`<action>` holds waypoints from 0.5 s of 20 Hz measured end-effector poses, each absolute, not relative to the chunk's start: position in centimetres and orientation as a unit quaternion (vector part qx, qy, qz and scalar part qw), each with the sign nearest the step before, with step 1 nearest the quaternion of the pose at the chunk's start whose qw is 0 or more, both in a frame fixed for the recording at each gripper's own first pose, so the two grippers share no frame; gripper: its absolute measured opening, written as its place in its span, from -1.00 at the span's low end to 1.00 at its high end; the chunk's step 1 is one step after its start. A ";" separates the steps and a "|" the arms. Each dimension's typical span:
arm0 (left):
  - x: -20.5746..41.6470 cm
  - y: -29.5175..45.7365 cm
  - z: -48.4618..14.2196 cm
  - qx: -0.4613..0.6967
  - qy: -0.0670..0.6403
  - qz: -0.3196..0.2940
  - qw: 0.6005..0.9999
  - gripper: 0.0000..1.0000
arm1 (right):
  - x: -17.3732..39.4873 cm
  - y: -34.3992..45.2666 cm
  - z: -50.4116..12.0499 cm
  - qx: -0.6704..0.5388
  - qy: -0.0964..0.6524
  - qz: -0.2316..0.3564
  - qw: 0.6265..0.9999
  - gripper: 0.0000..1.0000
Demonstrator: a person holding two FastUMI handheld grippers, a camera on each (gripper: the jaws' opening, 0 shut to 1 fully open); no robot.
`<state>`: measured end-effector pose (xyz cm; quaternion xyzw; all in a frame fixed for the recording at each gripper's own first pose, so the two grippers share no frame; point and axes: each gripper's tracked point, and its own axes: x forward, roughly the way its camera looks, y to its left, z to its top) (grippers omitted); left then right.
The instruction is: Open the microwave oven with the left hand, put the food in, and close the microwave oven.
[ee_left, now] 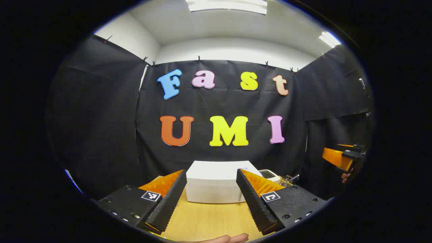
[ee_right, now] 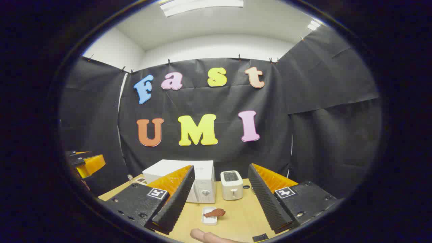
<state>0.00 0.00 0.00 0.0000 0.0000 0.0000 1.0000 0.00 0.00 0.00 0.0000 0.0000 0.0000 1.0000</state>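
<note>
A white microwave (ee_left: pixel 216 182) sits closed at the back of the wooden bench (ee_left: pixel 206 219), straight ahead of the left hand-held gripper (ee_left: pixel 211 199), whose fingers stand apart and empty, well short of it. The food (ee_right: pixel 215 213), a brown piece on a small white tray (ee_right: pixel 209 217), lies in front of the microwave, between the parted, empty fingers of the right hand-held gripper (ee_right: pixel 219 202). A toaster (ee_right: pixel 231 185) stands beside the microwave.

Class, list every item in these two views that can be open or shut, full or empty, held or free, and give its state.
White box-shaped microwave oven: door shut.
Cream toaster: upright, slot empty.
Small white tray: holds brown food piece.
Left gripper: open, empty.
Right gripper: open, empty.
</note>
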 end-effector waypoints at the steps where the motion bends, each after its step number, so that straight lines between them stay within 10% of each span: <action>1: -0.2 -0.2 -0.2 0.002 0.000 -0.002 1.000 0.84 | -0.2 -0.5 -0.2 -0.001 -0.002 -0.005 1.000 0.80; 10: -0.5 -2.5 -1.2 0.010 0.008 -0.011 1.000 0.84 | -1.8 -2.9 1.3 0.001 -0.027 -0.021 0.999 1.00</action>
